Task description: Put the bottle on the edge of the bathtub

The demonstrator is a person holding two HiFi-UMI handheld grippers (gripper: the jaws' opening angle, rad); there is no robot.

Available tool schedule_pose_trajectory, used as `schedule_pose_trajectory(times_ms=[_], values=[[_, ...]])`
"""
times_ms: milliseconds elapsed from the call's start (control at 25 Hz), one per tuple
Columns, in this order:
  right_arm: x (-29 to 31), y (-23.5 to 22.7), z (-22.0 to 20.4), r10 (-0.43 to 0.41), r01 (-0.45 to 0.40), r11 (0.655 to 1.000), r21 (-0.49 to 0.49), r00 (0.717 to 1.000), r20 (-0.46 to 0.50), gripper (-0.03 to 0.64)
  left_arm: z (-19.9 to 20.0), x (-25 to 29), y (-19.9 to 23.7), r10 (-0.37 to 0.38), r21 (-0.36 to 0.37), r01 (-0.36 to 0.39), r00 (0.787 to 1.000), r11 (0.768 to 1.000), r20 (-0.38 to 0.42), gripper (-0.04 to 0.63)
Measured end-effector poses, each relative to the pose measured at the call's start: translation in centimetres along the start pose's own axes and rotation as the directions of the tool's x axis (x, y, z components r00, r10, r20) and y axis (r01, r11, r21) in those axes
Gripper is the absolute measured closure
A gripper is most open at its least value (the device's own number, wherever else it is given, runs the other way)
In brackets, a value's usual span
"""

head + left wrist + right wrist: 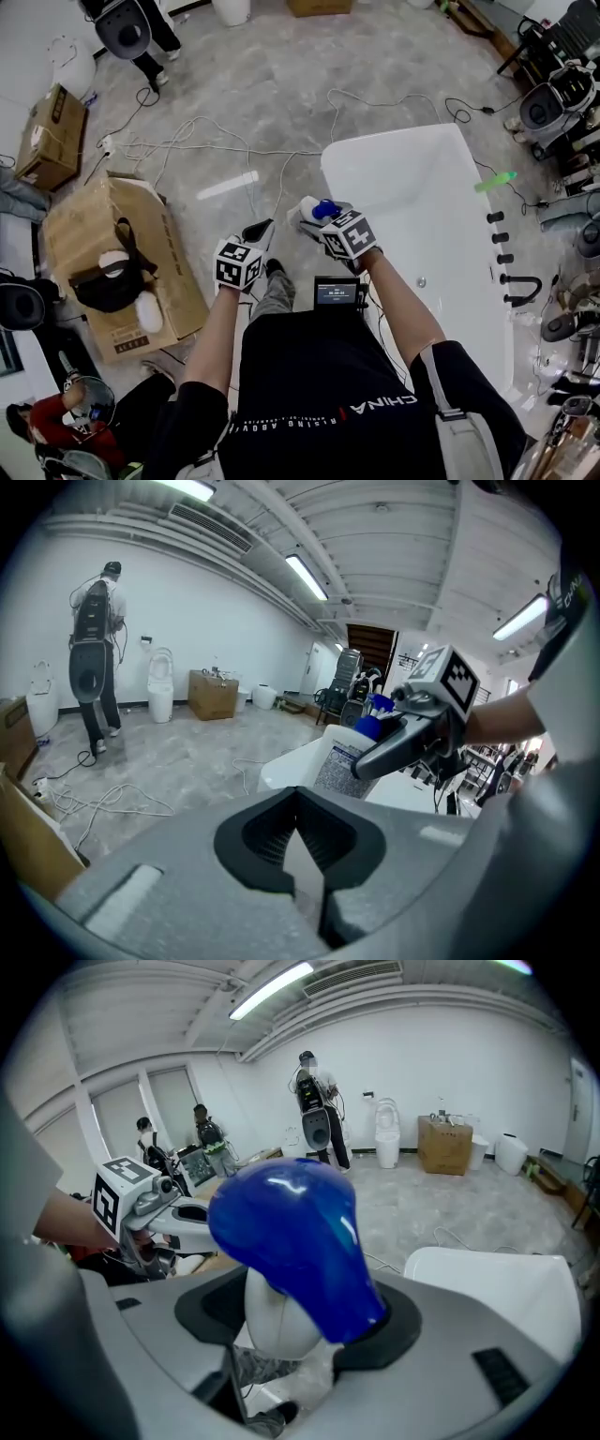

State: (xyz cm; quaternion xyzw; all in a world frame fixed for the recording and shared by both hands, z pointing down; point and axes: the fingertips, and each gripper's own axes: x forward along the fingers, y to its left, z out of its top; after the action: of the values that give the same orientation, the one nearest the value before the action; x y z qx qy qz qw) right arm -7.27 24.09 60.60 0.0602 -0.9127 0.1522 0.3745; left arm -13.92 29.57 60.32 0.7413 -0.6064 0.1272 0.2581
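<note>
A white bottle with a blue cap [322,209] is held upright in my right gripper [314,221], which is shut on it just short of the near corner of the white bathtub [394,141]. In the right gripper view the blue cap [295,1237] fills the middle between the jaws, with the tub's rim [506,1279] to the right. My left gripper [258,232] hangs to the left of the bottle, shut, with nothing in it. The left gripper view shows the bottle's labelled body [337,761] in the right gripper [398,744] over the tub's corner [281,766].
White cables [187,141] trail over the grey floor left of the tub. A cardboard box [169,281] with a black bag on it stands at the left. On the tub's far rim lie a green item [495,181] and black taps [498,244]. A person [141,33] stands at the back.
</note>
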Motion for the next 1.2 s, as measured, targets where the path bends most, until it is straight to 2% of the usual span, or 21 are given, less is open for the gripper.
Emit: schedule_pose_trajectory(times_ms=[280, 480, 920, 1200], values=[[4.4, -3.5, 7.7, -0.056, 0.055, 0.997, 0.045, 0.998, 0.014, 0.342, 4.4, 1.8, 8.4, -0.033, 0.016, 0.033, 0.999, 0.999, -0.005, 0.586], [7.2, -5.5, 11.3, -0.090, 0.088, 0.993, 0.076, 0.996, 0.023, 0.342, 5.8, 3.4, 13.4, -0.051, 0.020, 0.051, 0.998, 0.998, -0.021, 0.586], [11.8, -11.4, 15.0, -0.108, 0.106, 0.985, 0.133, 0.994, 0.011, 0.342, 8.6, 9.4, 19.0, -0.106, 0.032, 0.108, 0.992, 0.994, -0.068, 0.586], [14.4, -18.5, 19.0, -0.116, 0.111, 0.978, 0.179, 0.993, 0.015, 0.342, 13.4, 15.8, 23.3, -0.129, 0.045, 0.134, 0.987, 0.990, -0.100, 0.586]])
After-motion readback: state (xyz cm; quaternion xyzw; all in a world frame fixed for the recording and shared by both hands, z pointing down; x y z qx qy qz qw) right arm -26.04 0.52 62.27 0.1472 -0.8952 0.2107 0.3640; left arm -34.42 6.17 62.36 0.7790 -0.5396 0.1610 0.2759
